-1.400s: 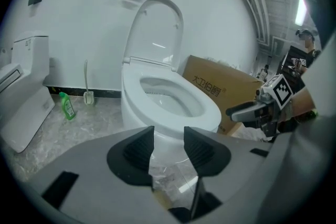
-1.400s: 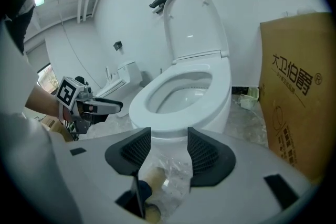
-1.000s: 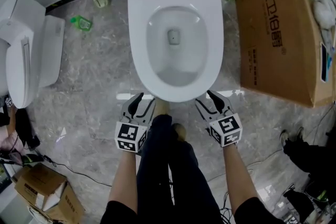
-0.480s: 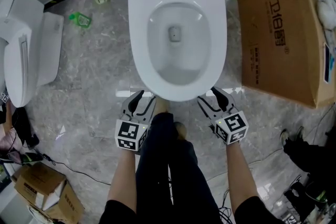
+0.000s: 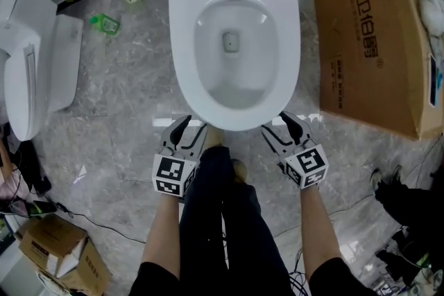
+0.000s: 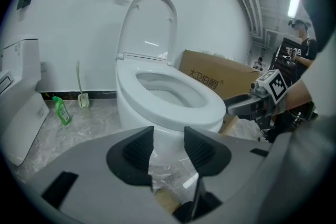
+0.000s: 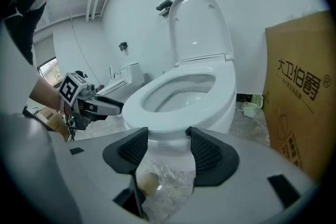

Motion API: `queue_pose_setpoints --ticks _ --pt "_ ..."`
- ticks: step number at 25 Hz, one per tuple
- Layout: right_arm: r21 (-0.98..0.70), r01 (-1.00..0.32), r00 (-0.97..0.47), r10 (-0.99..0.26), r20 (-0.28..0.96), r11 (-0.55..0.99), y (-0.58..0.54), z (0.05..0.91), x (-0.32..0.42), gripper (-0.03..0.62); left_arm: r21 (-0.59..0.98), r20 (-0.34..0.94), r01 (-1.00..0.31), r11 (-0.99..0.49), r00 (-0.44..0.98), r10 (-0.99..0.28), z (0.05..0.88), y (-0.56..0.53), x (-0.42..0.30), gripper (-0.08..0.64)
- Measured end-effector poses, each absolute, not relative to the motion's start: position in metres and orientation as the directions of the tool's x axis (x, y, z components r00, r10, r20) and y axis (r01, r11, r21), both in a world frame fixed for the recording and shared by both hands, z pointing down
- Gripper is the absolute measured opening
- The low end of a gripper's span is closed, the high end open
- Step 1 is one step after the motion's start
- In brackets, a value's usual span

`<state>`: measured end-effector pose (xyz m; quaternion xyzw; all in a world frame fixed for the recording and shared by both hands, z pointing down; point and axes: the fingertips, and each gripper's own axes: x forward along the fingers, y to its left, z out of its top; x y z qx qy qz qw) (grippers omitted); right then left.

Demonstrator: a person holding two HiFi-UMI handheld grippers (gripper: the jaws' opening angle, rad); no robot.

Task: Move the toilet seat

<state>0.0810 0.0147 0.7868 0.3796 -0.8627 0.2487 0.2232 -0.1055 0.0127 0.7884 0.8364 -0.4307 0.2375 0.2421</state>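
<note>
Left gripper point(image 5: 189, 129) and right gripper point(image 5: 277, 127) hang with jaws apart and empty at the front edge of the lowered toilet seat point(image 5: 186, 73), so 1 jaw should slip squarely under its rim before lifting.

The person wears black trousers point(image 5: 223, 218) and tan shoes point(image 5: 238, 170). The left gripper point(image 5: 193, 127) and the right gripper point(image 5: 275, 123) look alike: pale grey bodies with dark jaw arms, and black ribbed pads point(image 6: 137, 147) on a broad grey plate. Each carries a white cube point(image 5: 173, 176) printed with black square markers.
</note>
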Motion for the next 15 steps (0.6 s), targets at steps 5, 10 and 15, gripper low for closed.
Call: queue_pose_setpoints --ticks 5,10,15 --pt "-0.200 -0.759 -0.596 -0.537 0.597 0.619 0.0164 0.7901 0.0806 0.254 0.193 0.611 -0.837 -0.511 0.510 -0.605 0.7903 0.0101 -0.1086 0.169" --pt "-0.204 -0.772 -0.590 -0.560 0.582 0.602 0.0160 0.7909 0.0801 0.252 0.173 0.613 -0.828 -0.534 0.515 -0.600 0.7940 0.0082 -0.1083 0.169" --pt "-0.202 -0.788 -0.575 -0.577 0.580 0.581 0.0153 0.7890 0.0792 0.247 0.163 0.612 -0.809 -0.565 0.532 -0.586 0.7948 0.0022 -0.1056 0.170"
